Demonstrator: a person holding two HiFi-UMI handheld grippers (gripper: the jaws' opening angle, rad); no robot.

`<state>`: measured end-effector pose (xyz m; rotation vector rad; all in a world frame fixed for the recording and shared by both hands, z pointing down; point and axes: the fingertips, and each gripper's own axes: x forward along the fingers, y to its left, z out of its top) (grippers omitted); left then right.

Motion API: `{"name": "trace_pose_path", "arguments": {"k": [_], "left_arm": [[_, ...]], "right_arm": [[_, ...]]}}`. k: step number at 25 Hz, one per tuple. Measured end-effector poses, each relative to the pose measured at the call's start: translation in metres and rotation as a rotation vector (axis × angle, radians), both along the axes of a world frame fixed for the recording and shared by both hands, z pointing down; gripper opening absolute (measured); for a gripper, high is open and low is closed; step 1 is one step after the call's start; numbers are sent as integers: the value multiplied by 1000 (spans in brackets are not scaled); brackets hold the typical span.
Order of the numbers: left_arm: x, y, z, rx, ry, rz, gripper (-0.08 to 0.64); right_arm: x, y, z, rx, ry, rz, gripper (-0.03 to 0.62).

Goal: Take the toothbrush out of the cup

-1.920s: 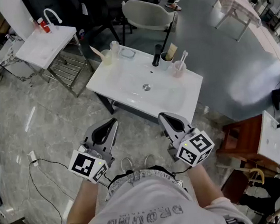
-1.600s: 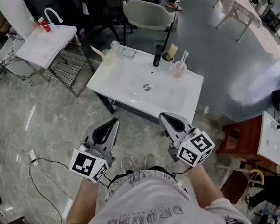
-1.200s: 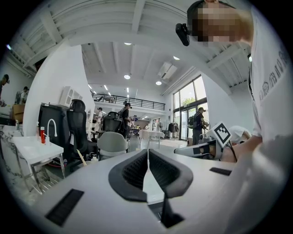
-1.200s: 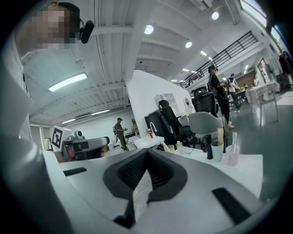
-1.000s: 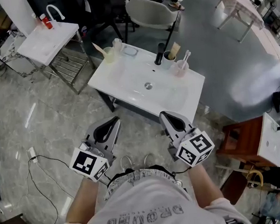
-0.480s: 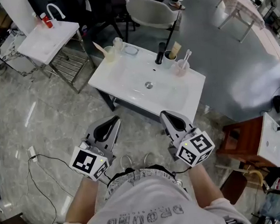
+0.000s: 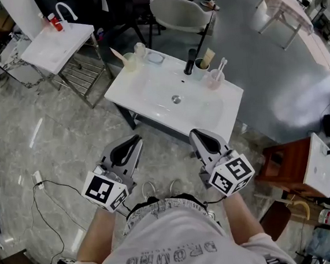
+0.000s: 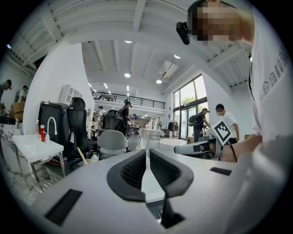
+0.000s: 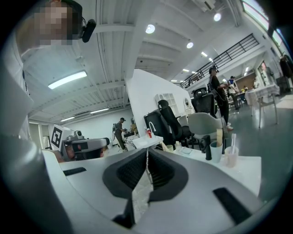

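A clear cup (image 7: 213,79) with a white toothbrush (image 7: 219,67) upright in it stands at the back right of a white washbasin (image 7: 150,95). In the right gripper view the cup (image 9: 231,156) and toothbrush (image 9: 233,140) show far ahead on the right. Both grippers hang in front of the person, well short of the basin. My left gripper (image 7: 133,142) is shut and empty, also in its own view (image 8: 147,153). My right gripper (image 7: 195,134) has its jaws just opening from shut, tips (image 9: 147,153) still together, nothing between them.
A black tap (image 7: 189,62) and a green cup (image 7: 200,67) stand left of the clear cup. A cream cup (image 7: 128,62) sits at the basin's back left. A second white basin stand (image 7: 58,43), a grey chair (image 7: 180,14), a floor cable (image 7: 49,197) and a wooden cabinet (image 7: 281,166) surround it.
Both grippers stay where they were. The head view has drifted slightly, so the washbasin sits a little further right in the picture.
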<state>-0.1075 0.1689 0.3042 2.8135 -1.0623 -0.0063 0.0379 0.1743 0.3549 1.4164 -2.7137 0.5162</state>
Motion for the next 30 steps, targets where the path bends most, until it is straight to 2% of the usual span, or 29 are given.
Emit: {"name": "trace_pose_path", "arguments": {"k": [9, 12, 30], "left_arm": [[1, 1, -1, 1, -7, 5, 31], [1, 0, -1, 1, -9, 3, 61], [2, 0, 1, -3, -14, -7, 107]], "right_arm": [[0, 0, -3, 1, -6, -6, 35], [0, 0, -3, 3, -5, -6, 43], [2, 0, -3, -3, -15, -12, 100]]}}
